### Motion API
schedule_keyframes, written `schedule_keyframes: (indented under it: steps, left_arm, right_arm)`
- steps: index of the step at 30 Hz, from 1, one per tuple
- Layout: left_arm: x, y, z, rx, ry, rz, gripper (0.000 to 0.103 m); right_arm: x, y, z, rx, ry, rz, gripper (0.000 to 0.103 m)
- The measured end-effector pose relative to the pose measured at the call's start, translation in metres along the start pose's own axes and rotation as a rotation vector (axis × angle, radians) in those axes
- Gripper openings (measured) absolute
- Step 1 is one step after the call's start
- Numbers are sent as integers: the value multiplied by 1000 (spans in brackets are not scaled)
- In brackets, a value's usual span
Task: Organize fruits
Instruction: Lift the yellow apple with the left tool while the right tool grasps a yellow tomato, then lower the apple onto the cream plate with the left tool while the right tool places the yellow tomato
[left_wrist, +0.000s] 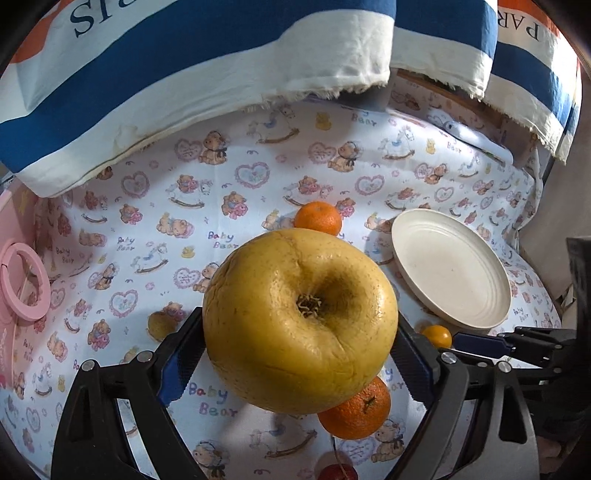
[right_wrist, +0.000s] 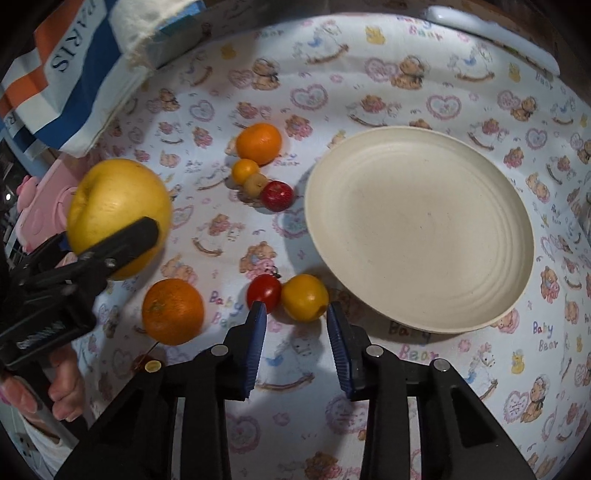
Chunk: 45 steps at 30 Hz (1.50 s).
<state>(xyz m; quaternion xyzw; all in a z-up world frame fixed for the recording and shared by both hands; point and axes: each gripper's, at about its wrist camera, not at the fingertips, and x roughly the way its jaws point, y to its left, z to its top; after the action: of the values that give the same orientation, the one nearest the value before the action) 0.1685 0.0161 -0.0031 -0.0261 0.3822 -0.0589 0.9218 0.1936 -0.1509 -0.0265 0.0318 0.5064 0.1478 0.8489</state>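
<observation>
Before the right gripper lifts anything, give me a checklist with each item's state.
1. Small yellow fruit sits between the right gripper fingertips: ok.
2. Pads pressing on it: not ok; the tips only flank it.
3. Red tomato clear of the left-hand pad: not ok; they meet, so it may get nudged.
4. Plate has bare room: ok.
5. Left gripper shut on the big yellow fruit, held off the cloth: ok.
6. Orange clear of the right gripper: ok.
</observation>
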Motion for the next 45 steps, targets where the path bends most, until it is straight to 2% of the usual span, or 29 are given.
schedule_keyframes:
  steps: [4, 9, 13, 16, 22, 25, 28, 32, 36, 40, 45]
  left_arm:
    - [-2, 0, 0, 2, -11, 9, 91]
    - [-5, 2, 0, -7, -14, -3, 91]
    - [-7, 3, 1, -13, -22, -8, 91]
    - [-9, 3, 2, -12, -26, -1, 91]
    - [-16, 1, 2, 5, -50, 18, 91]
    - [-26, -2, 4, 23, -52, 11, 91]
    - [-48, -8, 6, 48, -105, -20, 91]
    - [-67, -20, 15, 85, -142, -10, 91]
    - [-74, -37, 30, 120, -128, -29, 91]
    - [-72, -58, 49, 135, -122, -105, 91]
    - [-41, -93, 78, 162, -77, -197, 91]
  right_arm:
    - [5, -8, 1, 53, -31, 36, 37]
    - [17, -11, 1, 80, -22, 43, 36]
    - [18, -8, 0, 74, -33, 34, 30]
    - [15, -3, -1, 50, -41, -1, 30]
    - [0, 1, -2, 22, -65, 29, 30]
    - [-16, 1, 0, 27, -105, 42, 30]
    - [-40, -3, 3, 48, -169, 62, 30]
    - [-79, -7, 13, 46, -279, 29, 30]
    - [-116, -16, 24, 18, -351, -4, 30]
    - [-149, -37, 39, 1, -480, -97, 30]
    - [-144, -79, 52, 74, -509, -114, 30]
